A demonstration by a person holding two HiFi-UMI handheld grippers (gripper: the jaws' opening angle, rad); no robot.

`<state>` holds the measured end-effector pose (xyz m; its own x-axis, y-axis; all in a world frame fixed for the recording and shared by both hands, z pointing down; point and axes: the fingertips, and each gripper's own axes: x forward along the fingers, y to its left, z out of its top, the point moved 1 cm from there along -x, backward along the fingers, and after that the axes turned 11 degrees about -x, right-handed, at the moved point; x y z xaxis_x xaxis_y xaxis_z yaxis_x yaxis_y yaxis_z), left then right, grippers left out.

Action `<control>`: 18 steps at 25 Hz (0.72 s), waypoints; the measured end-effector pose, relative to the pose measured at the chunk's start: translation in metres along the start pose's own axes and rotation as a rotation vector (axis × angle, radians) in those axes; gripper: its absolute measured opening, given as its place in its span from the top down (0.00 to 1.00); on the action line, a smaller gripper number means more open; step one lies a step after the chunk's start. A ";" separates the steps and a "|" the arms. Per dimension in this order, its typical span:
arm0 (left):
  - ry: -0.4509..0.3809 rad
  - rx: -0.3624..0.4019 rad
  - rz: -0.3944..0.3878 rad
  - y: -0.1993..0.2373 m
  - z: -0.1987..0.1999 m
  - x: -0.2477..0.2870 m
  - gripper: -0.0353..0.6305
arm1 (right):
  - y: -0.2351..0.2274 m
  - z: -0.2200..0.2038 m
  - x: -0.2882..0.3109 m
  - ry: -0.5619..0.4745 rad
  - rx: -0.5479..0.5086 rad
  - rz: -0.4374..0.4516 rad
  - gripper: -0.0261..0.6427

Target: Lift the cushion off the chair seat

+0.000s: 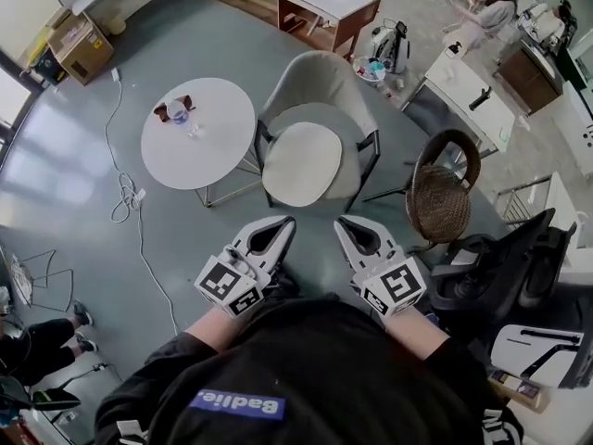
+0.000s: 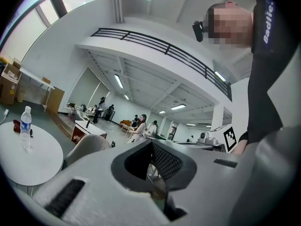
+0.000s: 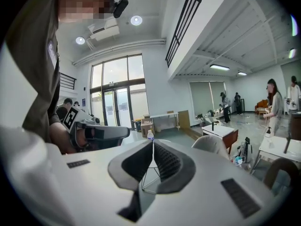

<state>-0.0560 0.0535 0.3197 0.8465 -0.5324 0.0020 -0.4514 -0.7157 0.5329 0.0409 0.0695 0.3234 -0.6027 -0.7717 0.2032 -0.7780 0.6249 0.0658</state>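
Observation:
A round off-white cushion [image 1: 303, 163] lies on the seat of a beige chair [image 1: 320, 80] with black legs, in the middle of the head view. Both grippers are held side by side in front of the person's body, a short way in front of the chair and apart from it. The left gripper [image 1: 285, 222] is shut with nothing between its jaws, and so is the right gripper [image 1: 341, 221]. In the left gripper view the closed tips [image 2: 151, 144] point past the chair's backrest [image 2: 87, 145]. The right gripper view shows its closed tips [image 3: 153, 142] and the chair [image 3: 212, 146] to the right.
A round white table [image 1: 222, 146] with a water bottle [image 1: 178, 111] stands left of the chair. A wicker chair [image 1: 440, 193] and a black office chair [image 1: 505, 267] stand to the right. A cable [image 1: 125, 193] trails on the floor at the left. Desks and people are farther back.

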 end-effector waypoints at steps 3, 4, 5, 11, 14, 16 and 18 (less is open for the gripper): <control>0.011 -0.028 -0.018 0.029 0.007 0.005 0.92 | -0.010 0.002 0.028 0.013 -0.007 -0.028 0.92; 0.016 -0.036 -0.024 0.037 0.008 0.008 0.92 | -0.013 0.002 0.036 0.016 -0.006 -0.037 0.92; 0.023 -0.042 -0.027 0.045 0.008 0.010 0.92 | -0.017 0.001 0.044 0.019 -0.001 -0.045 0.92; 0.028 -0.061 -0.003 0.078 0.004 0.028 0.92 | -0.032 -0.014 0.078 0.031 0.011 -0.022 0.92; 0.026 -0.072 0.034 0.090 -0.007 0.037 0.92 | -0.042 -0.028 0.087 0.045 0.017 0.007 0.92; 0.025 -0.081 0.068 0.097 -0.019 0.041 0.92 | -0.049 -0.041 0.089 0.054 0.021 0.029 0.92; 0.024 -0.085 0.099 0.103 -0.032 0.046 0.92 | -0.057 -0.054 0.090 0.065 0.025 0.048 0.92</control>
<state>-0.0544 -0.0306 0.4021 0.8059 -0.5869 0.0779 -0.5085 -0.6187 0.5989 0.0411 -0.0293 0.3911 -0.6273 -0.7310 0.2687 -0.7530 0.6573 0.0303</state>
